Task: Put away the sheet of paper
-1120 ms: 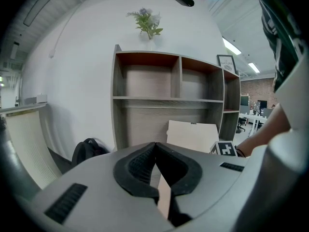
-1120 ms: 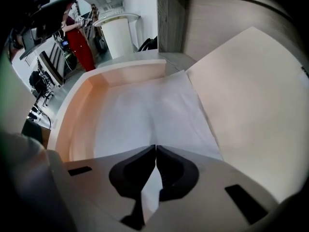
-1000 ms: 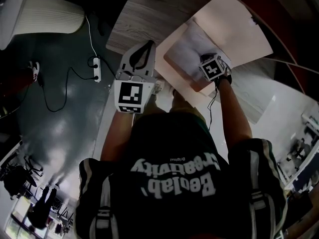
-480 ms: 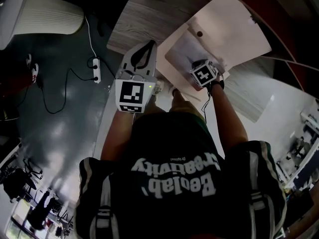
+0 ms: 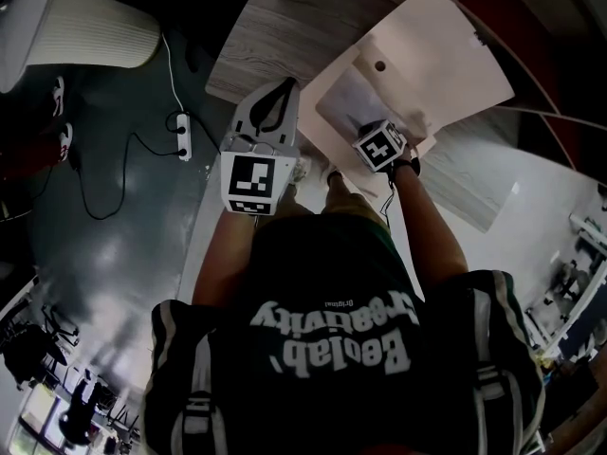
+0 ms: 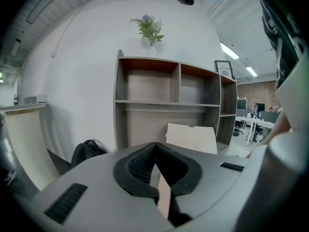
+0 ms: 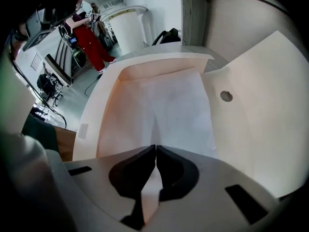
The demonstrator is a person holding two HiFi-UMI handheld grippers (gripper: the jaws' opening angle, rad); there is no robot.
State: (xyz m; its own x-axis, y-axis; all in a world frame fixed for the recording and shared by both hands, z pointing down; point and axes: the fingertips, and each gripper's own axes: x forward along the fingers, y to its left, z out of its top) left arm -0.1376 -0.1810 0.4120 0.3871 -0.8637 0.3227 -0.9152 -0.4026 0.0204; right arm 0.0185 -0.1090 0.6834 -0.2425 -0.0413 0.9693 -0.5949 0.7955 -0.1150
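Note:
A white sheet of paper [image 7: 174, 110] lies in the pocket of an open beige folder [image 7: 251, 124], whose flap with a round snap [image 7: 226, 96] is laid back to the right. My right gripper [image 7: 156, 146] is shut on the near edge of the sheet, which shows between its jaws. From the head view, the folder [image 5: 436, 55] rests on a grey wooden unit, with the right gripper [image 5: 368, 129] over the paper [image 5: 346, 98]. My left gripper [image 5: 286, 81] hangs to the left of the folder, shut and holding nothing. In the left gripper view, the left gripper [image 6: 155, 144] points at the shelves.
A grey shelf unit [image 6: 169, 100] with open compartments stands against a white wall, a plant [image 6: 147, 28] on top. A black backpack [image 6: 87, 151] sits on the floor at its left. A power strip [image 5: 185, 131] with cables lies on the dark floor. A white ribbed panel [image 5: 95, 27] stands at far left.
My right gripper has moved left and back toward the person, still shut on the paper. The folder's flap has shifted slightly. The left gripper has stayed in place.

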